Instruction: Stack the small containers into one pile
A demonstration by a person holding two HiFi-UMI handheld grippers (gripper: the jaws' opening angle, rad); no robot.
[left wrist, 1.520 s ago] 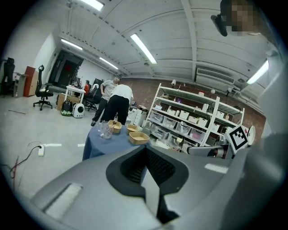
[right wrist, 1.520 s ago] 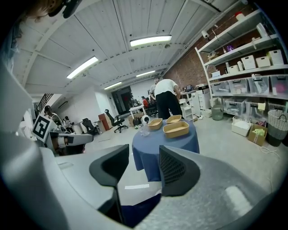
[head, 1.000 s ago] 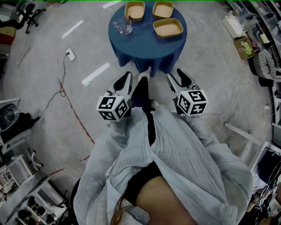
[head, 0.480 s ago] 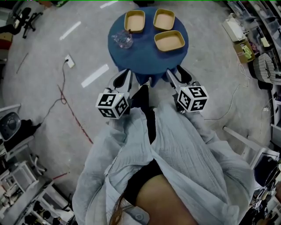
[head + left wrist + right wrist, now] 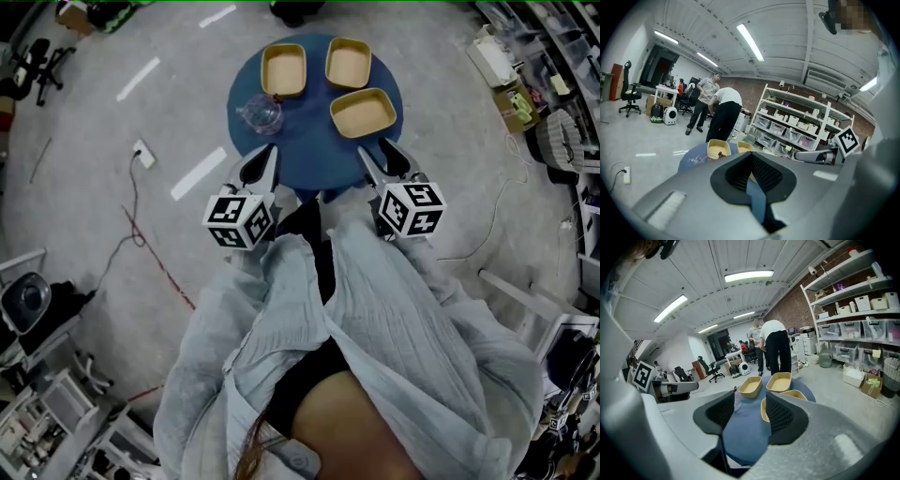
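- A round desk covered in blue cloth (image 5: pixel 309 141) carries three shallow tan rectangular containers, all set apart and unstacked: one at the far left (image 5: pixel 283 70), one at the far right (image 5: pixel 348 63), and one nearer on the right (image 5: pixel 363 112).
- A clear, crumpled-looking plastic item (image 5: pixel 261 114) sits on the desk's left side.
- The left tool (image 5: pixel 263 161) hovers over the desk's near left edge, its tips closed together and nothing between them.
- The right tool (image 5: pixel 384 155) hovers at the near right edge, close to the nearest container, moderately wide and empty.
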